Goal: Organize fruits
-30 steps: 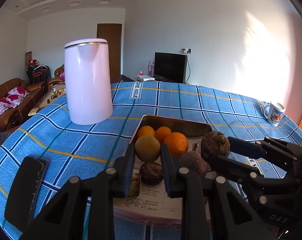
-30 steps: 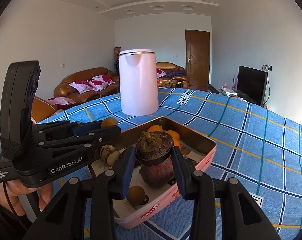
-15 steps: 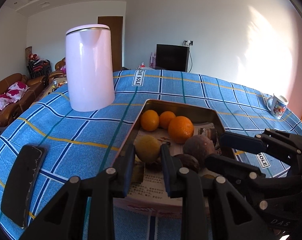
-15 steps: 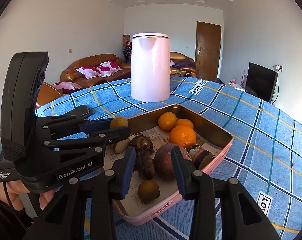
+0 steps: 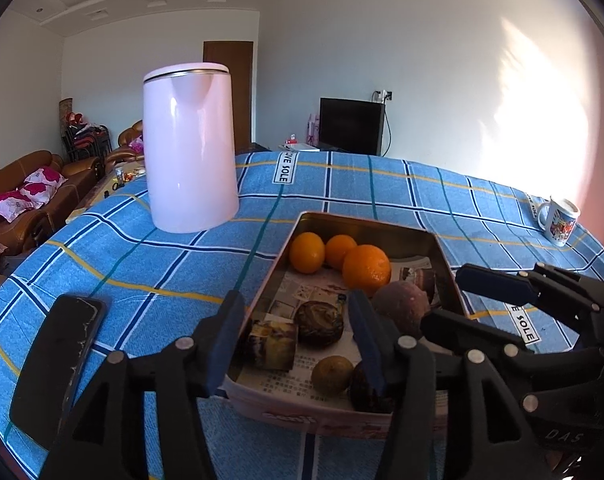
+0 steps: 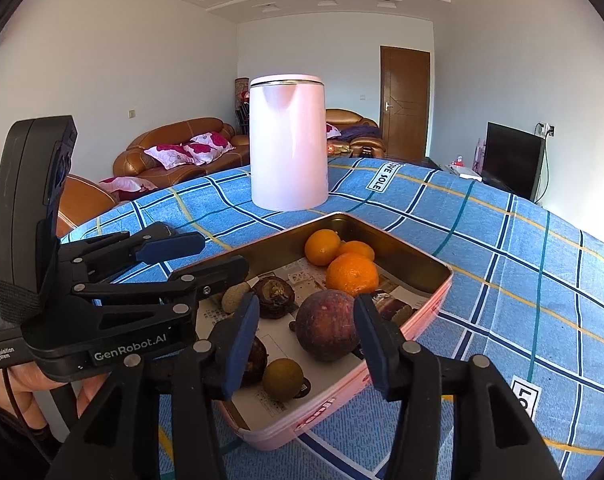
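From my left wrist: my left gripper [image 5: 294, 336] has just been opening; its jaws stand spread over the tin's [image 5: 365, 222] near-left corner, holding nothing. A dark wrinkled fruit [image 5: 319, 323] lies between them on the tin's paper lining, untouched. Three oranges [image 5: 366, 269] sit toward the far edge.

From my right wrist: my right gripper [image 6: 307, 344] has also just been opening, jaws spread. A reddish-brown fruit [image 6: 327, 325] rests in the tin between them, nearer the right finger; I cannot tell whether it touches.
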Action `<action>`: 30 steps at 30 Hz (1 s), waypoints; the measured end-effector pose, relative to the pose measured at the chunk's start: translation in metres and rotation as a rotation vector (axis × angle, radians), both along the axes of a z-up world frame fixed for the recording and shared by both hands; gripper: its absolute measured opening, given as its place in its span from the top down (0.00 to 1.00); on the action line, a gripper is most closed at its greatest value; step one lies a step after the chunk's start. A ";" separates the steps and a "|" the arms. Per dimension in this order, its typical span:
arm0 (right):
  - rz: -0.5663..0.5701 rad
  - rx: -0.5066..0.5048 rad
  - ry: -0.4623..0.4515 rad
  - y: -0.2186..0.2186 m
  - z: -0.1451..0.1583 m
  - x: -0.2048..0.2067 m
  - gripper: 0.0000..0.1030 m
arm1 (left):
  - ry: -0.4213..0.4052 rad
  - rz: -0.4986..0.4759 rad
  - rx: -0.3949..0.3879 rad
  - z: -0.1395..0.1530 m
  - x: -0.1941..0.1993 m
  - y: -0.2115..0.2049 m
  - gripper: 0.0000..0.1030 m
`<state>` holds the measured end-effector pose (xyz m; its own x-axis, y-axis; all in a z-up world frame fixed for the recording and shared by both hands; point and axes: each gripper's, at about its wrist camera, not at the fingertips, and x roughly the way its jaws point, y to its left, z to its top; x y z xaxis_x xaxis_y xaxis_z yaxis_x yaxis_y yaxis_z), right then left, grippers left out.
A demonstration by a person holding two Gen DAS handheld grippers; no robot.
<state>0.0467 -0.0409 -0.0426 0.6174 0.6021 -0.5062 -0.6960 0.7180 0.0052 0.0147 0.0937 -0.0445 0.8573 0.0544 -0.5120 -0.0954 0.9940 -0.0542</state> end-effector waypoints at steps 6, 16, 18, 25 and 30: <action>-0.022 0.013 -0.001 -0.004 0.000 0.001 0.49 | -0.012 0.006 0.007 0.004 -0.004 0.000 0.41; -0.107 0.025 -0.015 -0.026 0.006 0.000 0.46 | -0.048 0.018 0.014 0.015 -0.012 -0.002 0.31; -0.120 0.044 -0.017 -0.033 0.010 -0.003 0.41 | -0.055 0.018 0.017 0.017 -0.013 -0.003 0.29; -0.166 0.075 -0.027 -0.057 0.019 -0.015 0.40 | -0.073 0.009 0.020 0.023 -0.018 -0.009 0.27; -0.200 0.093 -0.030 -0.072 0.023 -0.021 0.38 | -0.083 -0.002 0.026 0.028 -0.021 -0.016 0.26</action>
<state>0.0260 -0.1132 -0.0196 0.7431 0.5096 -0.4337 -0.5410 0.8390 0.0590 -0.0065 0.0779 -0.0164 0.8970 0.0653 -0.4372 -0.0898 0.9953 -0.0356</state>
